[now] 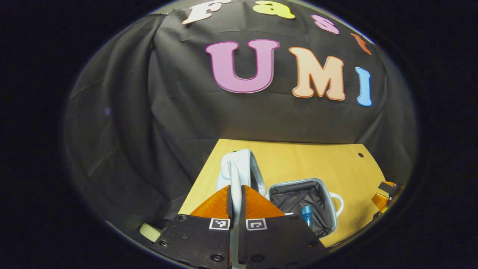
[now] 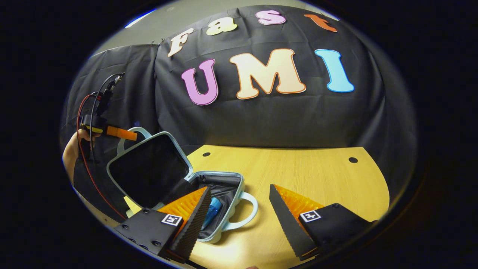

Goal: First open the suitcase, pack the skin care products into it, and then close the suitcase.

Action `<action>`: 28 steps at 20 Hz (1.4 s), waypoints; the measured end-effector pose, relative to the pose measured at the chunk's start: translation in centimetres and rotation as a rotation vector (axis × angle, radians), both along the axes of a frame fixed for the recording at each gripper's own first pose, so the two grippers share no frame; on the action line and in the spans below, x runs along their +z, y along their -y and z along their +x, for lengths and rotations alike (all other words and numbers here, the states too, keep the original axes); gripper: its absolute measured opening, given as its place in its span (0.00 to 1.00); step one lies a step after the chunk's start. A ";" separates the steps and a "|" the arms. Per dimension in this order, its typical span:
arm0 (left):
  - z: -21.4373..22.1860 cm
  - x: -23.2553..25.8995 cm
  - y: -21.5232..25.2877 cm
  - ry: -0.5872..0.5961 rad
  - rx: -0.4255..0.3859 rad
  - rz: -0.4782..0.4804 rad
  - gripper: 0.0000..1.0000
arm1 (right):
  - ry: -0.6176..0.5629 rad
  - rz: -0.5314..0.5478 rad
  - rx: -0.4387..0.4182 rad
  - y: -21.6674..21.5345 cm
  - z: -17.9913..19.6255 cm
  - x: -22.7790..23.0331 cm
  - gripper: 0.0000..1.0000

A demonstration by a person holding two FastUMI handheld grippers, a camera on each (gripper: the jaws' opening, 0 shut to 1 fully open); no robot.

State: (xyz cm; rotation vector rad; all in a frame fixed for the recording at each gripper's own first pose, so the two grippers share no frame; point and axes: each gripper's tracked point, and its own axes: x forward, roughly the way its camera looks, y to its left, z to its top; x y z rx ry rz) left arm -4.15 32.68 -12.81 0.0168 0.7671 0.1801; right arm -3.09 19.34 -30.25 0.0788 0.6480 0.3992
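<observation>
In the left gripper view, the left gripper (image 1: 236,198) is clamped on the raised lid (image 1: 239,170) of the suitcase (image 1: 321,186), which lies open on the table (image 1: 298,158) (a blue bottle (image 1: 307,215) inside). In the right gripper view, the right gripper (image 2: 239,209) is spread wide, grasping nothing, above the suitcase handle (image 2: 248,213).

The left hand-held gripper (image 1: 236,209) has its two fingers drawn together, pinching a thin edge between them. In the right gripper view it shows far to the left (image 2: 129,134), raised high, with a person's hand (image 2: 76,144) gripping it from behind. The right hand-held gripper (image 2: 239,209) hangs low with its fingers spread wide, nothing between them.
</observation>
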 end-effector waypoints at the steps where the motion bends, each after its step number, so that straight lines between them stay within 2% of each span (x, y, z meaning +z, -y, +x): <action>1: 0.2 0.2 1.3 0.005 -0.022 -0.009 0.01 | 0.002 0.001 -0.004 0.4 0.0 0.1 0.98; 8: 1.9 -0.1 11.2 0.021 -0.184 -0.155 0.01 | 0.007 0.004 -0.035 3.2 -0.7 0.8 0.98; 9: 2.1 -0.4 12.4 0.019 -0.202 -0.168 0.01 | 0.010 0.003 -0.041 3.6 -0.7 0.9 0.94; 10: 2.3 -0.6 13.6 0.014 -0.220 -0.187 0.01 | 0.013 0.000 -0.048 4.2 -0.7 1.1 0.98; 12: 2.6 -1.3 16.3 0.007 -0.257 -0.233 0.01 | 0.017 -0.004 -0.066 5.4 -0.8 1.3 0.98; 17: 2.0 -4.6 23.5 -0.062 -0.349 -0.334 0.02 | 0.016 -0.017 -0.115 8.5 -1.2 1.8 0.98; 20: 1.1 -7.8 27.0 -0.129 -0.402 -0.352 0.02 | 0.014 -0.037 -0.136 10.7 -1.5 1.8 0.98; 23: 0.6 -11.3 29.6 -0.193 -0.421 -0.355 0.02 | 0.014 -0.062 -0.153 12.8 -2.0 2.2 0.98; 24: 0.4 -12.5 30.5 -0.213 -0.421 -0.360 0.02 | 0.012 -0.067 -0.157 13.5 -2.3 2.2 0.94; 28: -0.9 -16.3 32.5 -0.278 -0.392 -0.355 0.05 | 0.004 -0.094 -0.169 16.4 -2.8 2.4 0.98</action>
